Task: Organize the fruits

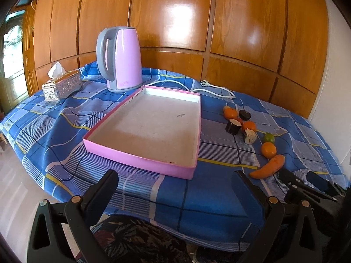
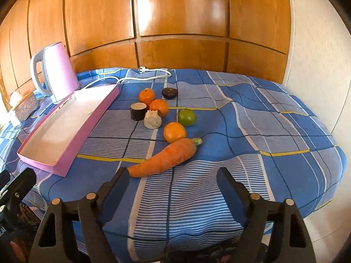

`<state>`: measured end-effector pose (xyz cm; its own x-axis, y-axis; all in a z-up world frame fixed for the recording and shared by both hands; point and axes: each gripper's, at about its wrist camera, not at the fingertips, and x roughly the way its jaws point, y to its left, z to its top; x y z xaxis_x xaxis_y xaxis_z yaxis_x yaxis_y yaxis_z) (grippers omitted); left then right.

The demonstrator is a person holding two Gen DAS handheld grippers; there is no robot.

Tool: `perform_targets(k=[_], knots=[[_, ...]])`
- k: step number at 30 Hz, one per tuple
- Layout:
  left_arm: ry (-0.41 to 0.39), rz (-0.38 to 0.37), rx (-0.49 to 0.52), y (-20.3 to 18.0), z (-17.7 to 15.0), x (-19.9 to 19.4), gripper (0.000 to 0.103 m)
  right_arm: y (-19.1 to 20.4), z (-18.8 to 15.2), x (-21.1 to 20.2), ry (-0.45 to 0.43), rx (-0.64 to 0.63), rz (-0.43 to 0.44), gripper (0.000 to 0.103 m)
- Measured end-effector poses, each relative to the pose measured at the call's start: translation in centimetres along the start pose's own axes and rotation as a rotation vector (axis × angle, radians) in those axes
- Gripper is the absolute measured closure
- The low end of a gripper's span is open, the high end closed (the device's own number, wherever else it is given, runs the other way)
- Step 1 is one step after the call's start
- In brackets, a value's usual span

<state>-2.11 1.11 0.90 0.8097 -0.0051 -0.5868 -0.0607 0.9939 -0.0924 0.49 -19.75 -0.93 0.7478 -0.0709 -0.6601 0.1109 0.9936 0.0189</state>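
Glossy orange wooden panels (image 1: pixel 175 22) are backing a table draped in blue checked cloth (image 2: pixel 263 131). At nine o'clock a shallow pink cardboard tray (image 2: pixel 65 160) is lying bare. At twelve o'clock, oranges (image 2: pixel 174 132), a green lime (image 2: pixel 186 116) and a long orange carrot (image 2: pixel 162 160) are clustering. Left gripper (image 1: pixel 175 184) and right gripper (image 2: pixel 173 179) are both gaping wide, holding nothing.
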Motion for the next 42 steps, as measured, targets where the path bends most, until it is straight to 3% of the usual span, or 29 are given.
perform_targets(k=[5,11,18,26,34,42], knots=[[-0.012,0.007,0.033,-0.5,-0.1,-0.4,0.000,-0.4,-0.1,-0.1,0.008,0.008,0.001,0.036],[-0.004,0.021,0.071,-0.5,-0.8,0.2,0.000,-0.2,-0.1,0.0,0.014,-0.006,0.016,0.042],[0.021,0.000,0.038,-0.2,-1.2,1.4,0.001,-0.4,0.1,0.4,0.029,0.017,0.034,0.044],[0.000,-0.023,0.016,0.1,-1.1,1.6,0.001,-0.9,0.3,1.2,0.056,0.048,0.042,0.056],[0.015,-0.015,0.006,0.3,-1.0,2.1,0.001,-2.0,1.3,2.1,0.073,0.120,0.091,0.058],[0.007,-0.014,0.069,-0.9,-0.8,2.1,0.001,-3.2,2.2,3.4,0.096,0.184,0.101,0.058]])
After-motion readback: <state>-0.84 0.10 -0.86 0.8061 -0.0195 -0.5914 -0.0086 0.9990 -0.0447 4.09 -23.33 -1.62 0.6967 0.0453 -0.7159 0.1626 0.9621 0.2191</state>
